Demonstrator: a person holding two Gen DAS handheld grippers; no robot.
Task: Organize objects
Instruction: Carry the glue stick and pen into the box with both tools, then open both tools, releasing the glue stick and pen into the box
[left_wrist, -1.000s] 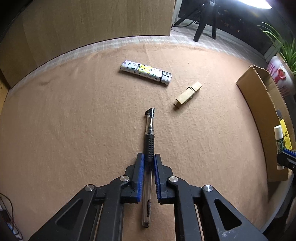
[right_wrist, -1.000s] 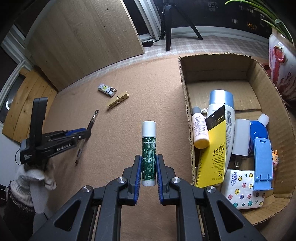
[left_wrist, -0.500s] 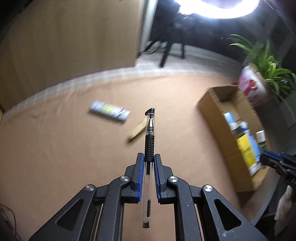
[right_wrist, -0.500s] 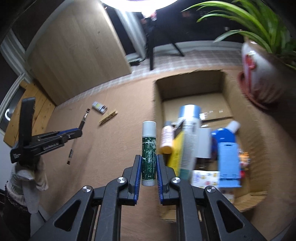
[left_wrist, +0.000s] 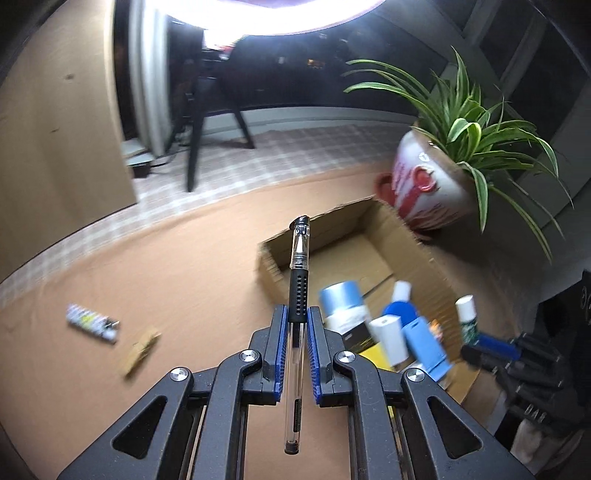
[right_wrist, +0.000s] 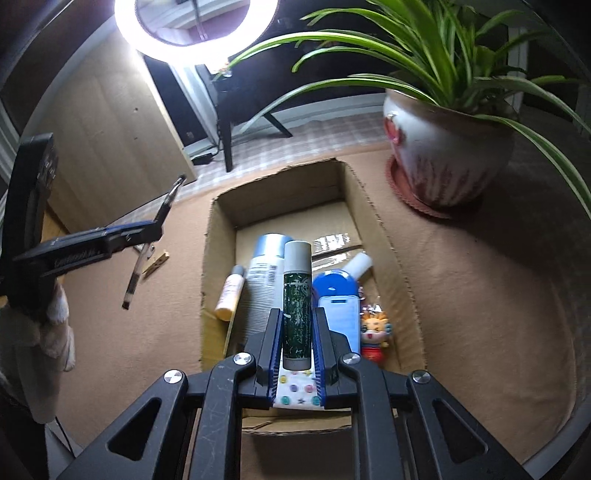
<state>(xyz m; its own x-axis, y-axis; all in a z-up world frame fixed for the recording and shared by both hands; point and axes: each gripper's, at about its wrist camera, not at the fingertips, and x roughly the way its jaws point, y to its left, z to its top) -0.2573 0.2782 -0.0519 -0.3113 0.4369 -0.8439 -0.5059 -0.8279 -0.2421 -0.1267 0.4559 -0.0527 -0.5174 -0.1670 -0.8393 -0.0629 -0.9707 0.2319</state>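
Cardboard box (right_wrist: 384, 236): bottles, blue case and toy figure (right_wrist: 373, 334) are contained; pen (left_wrist: 298, 291) and green tube (right_wrist: 296, 302) are clamped in left and right jaws.

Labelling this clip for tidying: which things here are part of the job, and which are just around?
Job: pen in left gripper; green tube in right gripper; cardboard box; lighter; clothespin.
Around: potted plant; ring light.

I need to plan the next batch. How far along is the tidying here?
Done: several bottles and small items already lie in the cardboard box. In hand: the left hand-held gripper grips a pen; the right hand-held gripper grips a green tube above the box. Left: a lighter and clothespin on the mat.
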